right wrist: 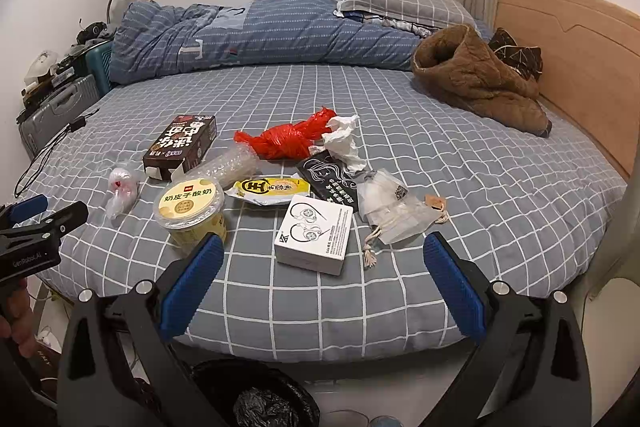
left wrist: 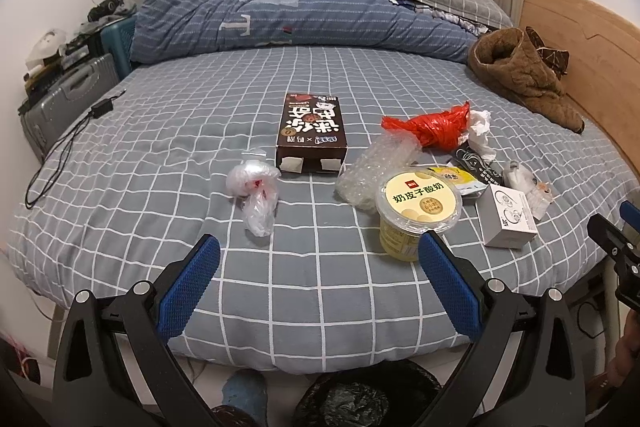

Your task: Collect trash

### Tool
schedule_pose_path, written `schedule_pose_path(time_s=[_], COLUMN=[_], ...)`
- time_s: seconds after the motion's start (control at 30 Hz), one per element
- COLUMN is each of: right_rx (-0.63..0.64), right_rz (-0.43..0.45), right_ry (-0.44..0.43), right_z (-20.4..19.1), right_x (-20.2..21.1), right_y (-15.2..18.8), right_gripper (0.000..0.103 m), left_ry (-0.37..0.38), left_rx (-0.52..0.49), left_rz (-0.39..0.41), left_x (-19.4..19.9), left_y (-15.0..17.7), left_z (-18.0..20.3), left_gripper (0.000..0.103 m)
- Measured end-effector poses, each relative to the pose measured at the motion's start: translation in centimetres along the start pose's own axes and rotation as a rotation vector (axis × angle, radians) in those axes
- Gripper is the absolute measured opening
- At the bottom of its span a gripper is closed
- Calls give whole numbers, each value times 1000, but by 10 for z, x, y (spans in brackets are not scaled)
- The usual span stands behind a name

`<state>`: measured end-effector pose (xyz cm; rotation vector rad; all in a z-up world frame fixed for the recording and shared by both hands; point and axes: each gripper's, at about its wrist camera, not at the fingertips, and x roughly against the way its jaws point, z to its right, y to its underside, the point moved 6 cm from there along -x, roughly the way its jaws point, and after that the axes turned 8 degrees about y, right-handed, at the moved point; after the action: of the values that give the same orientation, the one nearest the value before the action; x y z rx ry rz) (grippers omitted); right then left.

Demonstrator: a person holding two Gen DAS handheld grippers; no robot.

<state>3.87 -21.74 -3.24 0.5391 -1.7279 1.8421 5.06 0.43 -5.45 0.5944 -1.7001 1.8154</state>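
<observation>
Both the left hand-held gripper (left wrist: 320, 259) and right hand-held gripper (right wrist: 322, 263) hover spread wide, empty; take the round yellow yoghurt tub (left wrist: 418, 213) by its sides, upright, for the black-lined bin (right wrist: 256, 393).

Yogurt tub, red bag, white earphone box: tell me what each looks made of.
Yogurt tub: looks like clear glossy plastic under a printed yellow lid; the wall shows the contents.
Red bag: thin shiny plastic film, judging by its tight crinkles and knot.
White earphone box: probably matte printed cardboard, with crisp folded edges.

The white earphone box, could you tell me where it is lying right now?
The white earphone box lies on the bed near its front edge, right of the yogurt tub.
</observation>
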Motion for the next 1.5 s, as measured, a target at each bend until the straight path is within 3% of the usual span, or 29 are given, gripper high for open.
schedule_pose_path(time_s=[1.5], right_rx=[-1], right_rz=[2], right_ry=[4], right_z=[1], right_x=[0], right_y=[-1], right_gripper=[96], left_ry=[7], left_rx=[2], left_rz=[-4], left_x=[1], left_y=[3], left_z=[2], left_gripper=[97])
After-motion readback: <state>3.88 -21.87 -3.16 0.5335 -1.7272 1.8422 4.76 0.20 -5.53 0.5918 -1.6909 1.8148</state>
